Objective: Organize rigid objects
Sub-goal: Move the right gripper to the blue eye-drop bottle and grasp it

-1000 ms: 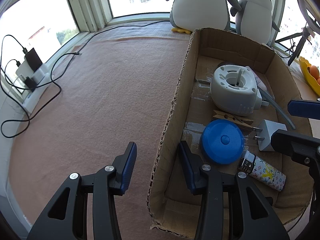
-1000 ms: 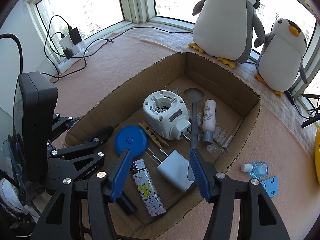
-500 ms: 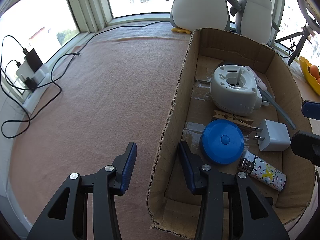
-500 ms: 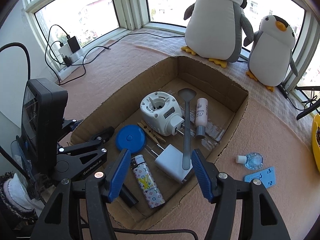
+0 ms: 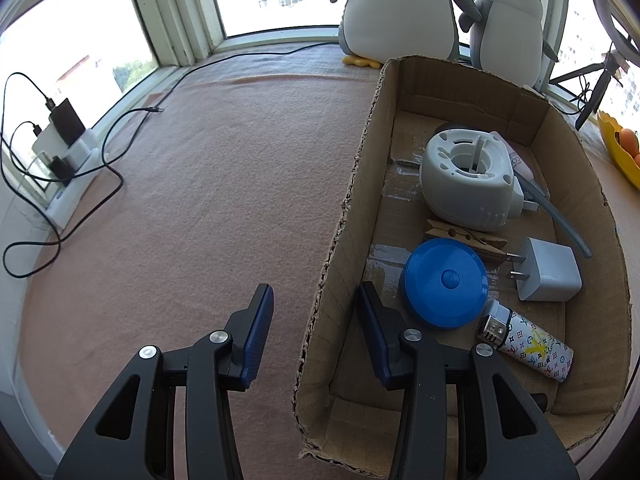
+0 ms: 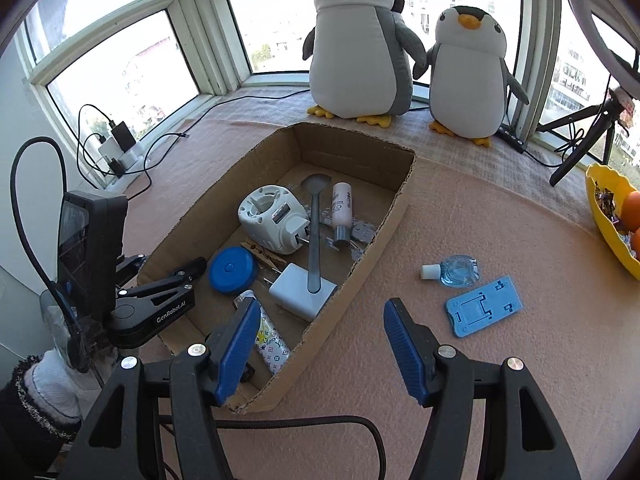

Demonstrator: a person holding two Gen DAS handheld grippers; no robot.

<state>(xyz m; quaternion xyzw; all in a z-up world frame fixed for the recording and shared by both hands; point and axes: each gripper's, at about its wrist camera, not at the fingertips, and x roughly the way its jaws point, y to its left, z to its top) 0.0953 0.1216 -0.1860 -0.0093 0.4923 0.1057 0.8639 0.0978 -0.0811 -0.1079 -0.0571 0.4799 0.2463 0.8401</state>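
Observation:
A cardboard box (image 6: pixel 396 216) (image 5: pixel 348 216) holds a white round device (image 6: pixel 272 218) (image 5: pixel 466 176), a blue disc (image 6: pixel 232 270) (image 5: pixel 444 282), a white charger (image 6: pixel 302 290) (image 5: pixel 548 270), a patterned lighter (image 6: pixel 272 346) (image 5: pixel 526 342), a clothespin (image 5: pixel 464 236), a grey spatula (image 6: pixel 314 236) and a pink tube (image 6: pixel 342 210). Outside it lie a small clear bottle (image 6: pixel 454 270) and a blue phone stand (image 6: pixel 484 306). My left gripper (image 5: pixel 316 320) is open, straddling the box's left wall. My right gripper (image 6: pixel 320 348) is open and empty above the box's near right wall.
Two plush penguins (image 6: pixel 364 40) (image 6: pixel 472 76) stand behind the box. A yellow fruit bowl (image 6: pixel 612 216) is at the right edge. A power strip with chargers and cables (image 5: pixel 64 148) lies at the left. A tripod (image 6: pixel 584 140) stands at the back right.
My right gripper has pulled back and to the right, out of the box; the bottle and phone stand now show in full. My left gripper has not moved.

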